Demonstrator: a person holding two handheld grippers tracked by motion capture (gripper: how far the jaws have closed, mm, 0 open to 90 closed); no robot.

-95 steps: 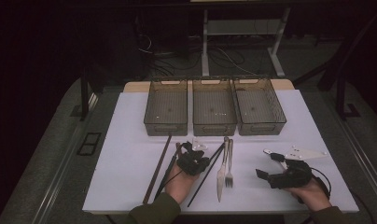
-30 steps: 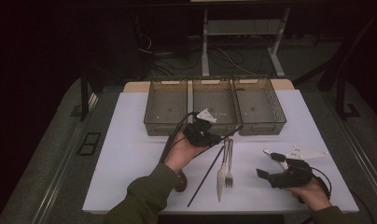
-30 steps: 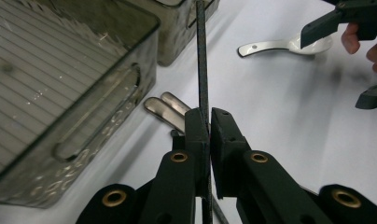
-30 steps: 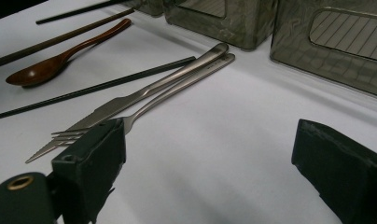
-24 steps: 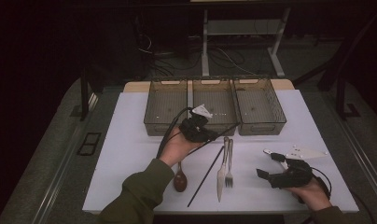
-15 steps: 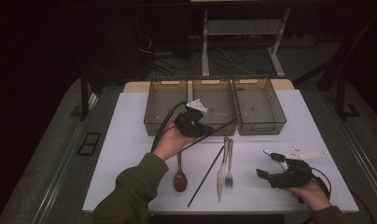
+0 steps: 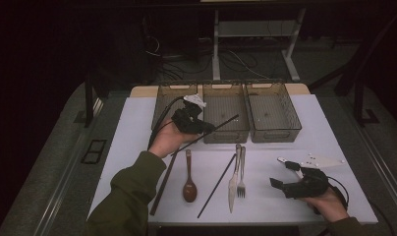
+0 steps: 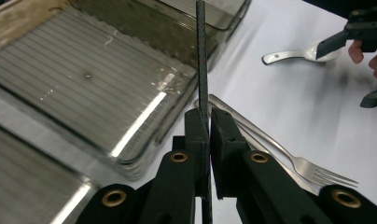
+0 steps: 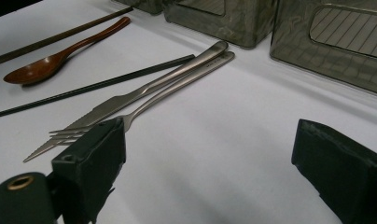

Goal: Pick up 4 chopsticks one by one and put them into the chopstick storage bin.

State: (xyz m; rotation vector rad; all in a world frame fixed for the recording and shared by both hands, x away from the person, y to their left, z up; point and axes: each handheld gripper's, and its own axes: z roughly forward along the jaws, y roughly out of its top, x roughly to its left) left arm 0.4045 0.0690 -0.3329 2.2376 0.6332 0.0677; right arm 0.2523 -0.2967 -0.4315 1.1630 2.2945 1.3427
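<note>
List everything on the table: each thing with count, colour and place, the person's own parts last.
Bins: three, clear smoky grey, side by side at the table's far edge.
Black chopstick, held: one, clamped in the left gripper, lifted in front of the bins.
Black chopstick, lying: one, on the white table between spoon and knife.
Brown chopsticks: dark pair, left of the spoon.
Wooden spoon: one, brown, centre-left.
Knife: one, silver, beside the fork.
Fork: one, silver, right of the knife.
White spoon: one, far right.
Left gripper: black, shut on the chopstick.
Right gripper: black, fingers open, low at the right.
</note>
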